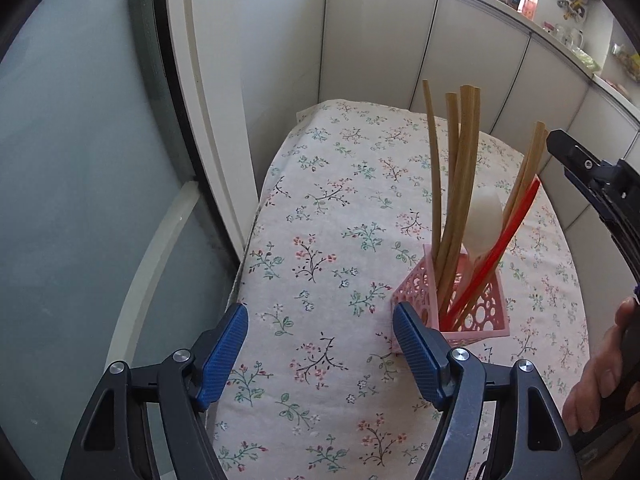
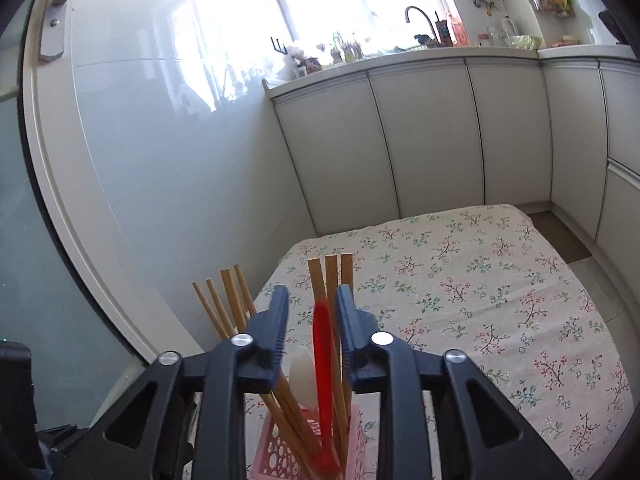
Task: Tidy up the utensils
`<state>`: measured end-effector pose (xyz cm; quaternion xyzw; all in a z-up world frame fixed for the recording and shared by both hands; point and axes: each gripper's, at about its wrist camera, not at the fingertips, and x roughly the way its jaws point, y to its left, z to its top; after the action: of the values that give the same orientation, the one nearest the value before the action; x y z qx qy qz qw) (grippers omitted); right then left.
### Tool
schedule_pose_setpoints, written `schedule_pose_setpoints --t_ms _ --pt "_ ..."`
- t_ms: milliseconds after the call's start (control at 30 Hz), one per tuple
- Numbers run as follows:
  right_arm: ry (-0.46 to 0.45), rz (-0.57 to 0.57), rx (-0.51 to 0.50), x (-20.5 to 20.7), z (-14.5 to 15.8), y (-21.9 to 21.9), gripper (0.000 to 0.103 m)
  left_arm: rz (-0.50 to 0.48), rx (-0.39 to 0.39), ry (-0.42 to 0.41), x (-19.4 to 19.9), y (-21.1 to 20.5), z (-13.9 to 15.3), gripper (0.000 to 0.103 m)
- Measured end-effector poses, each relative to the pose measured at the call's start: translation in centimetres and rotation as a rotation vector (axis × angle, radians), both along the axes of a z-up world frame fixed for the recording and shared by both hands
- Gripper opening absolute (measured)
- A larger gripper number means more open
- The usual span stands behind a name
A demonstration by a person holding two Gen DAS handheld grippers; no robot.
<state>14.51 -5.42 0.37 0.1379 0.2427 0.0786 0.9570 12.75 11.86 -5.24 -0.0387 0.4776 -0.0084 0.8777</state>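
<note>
We see the pink basket (image 1: 486,316) with chopsticks (image 1: 460,184), a white spoon (image 1: 485,224) and a red utensil (image 2: 322,360) near the table's (image 1: 320,208) right edge. Our left gripper (image 1: 320,356) is spread, empty. Only the right view shows our right gripper (image 2: 312,320) spread around the red utensil, not pressing.

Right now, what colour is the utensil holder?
Pink, with round cut-outs in its walls; the holder shows best in the left wrist view.

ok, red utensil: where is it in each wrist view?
Left wrist: red utensil stands right of centre, leaning right in the pink holder, beside the white spoon.
Right wrist: red utensil is bottom centre, between the open fingers of the right hand-held gripper.
Shared landmark: the pink holder.
</note>
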Motion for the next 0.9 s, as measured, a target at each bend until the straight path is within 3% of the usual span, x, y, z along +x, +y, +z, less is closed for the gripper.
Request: schedule_pose_setpoints --t_ms 33,167,233,367,467,567,700,900 --pt "0.003 0.001 0.016 -0.5 0.3 -0.6 0.047 -0.001 -0.005 -0.003 -0.1 -0.1 0.1 0.079" --pt "0.047 0.010 0.018 -2.7 1.8 -2.8 0.049 -0.001 -0.035 -0.019 -0.8 -1.4 0.7 0.083" --pt "0.062 0.007 -0.018 -4.2 2.8 -4.1 0.051 0.001 -0.043 -0.025 -1.5 -2.4 1.2 0.084" --pt "0.142 -0.070 -0.153 -7.5 3.9 -6.7 0.060 -0.031 0.024 -0.053 -4.3 -5.4 2.6 0.088" --pt "0.247 -0.106 -0.199 -9.9 3.9 -8.7 0.070 -0.047 0.055 -0.068 -6.9 -7.3 3.5 0.091" --pt "0.311 -0.127 -0.253 -12.3 3.7 -10.3 0.087 -0.052 0.086 -0.114 -9.2 -8.9 4.8 0.103" --pt "0.339 -0.174 -0.271 -15.2 3.4 -11.8 0.101 -0.036 0.114 -0.157 -11.1 -10.2 6.1 0.103" --pt "0.347 -0.194 -0.290 -17.2 3.2 -12.3 0.103 -0.040 0.108 -0.184 -12.8 -11.2 6.8 0.103"
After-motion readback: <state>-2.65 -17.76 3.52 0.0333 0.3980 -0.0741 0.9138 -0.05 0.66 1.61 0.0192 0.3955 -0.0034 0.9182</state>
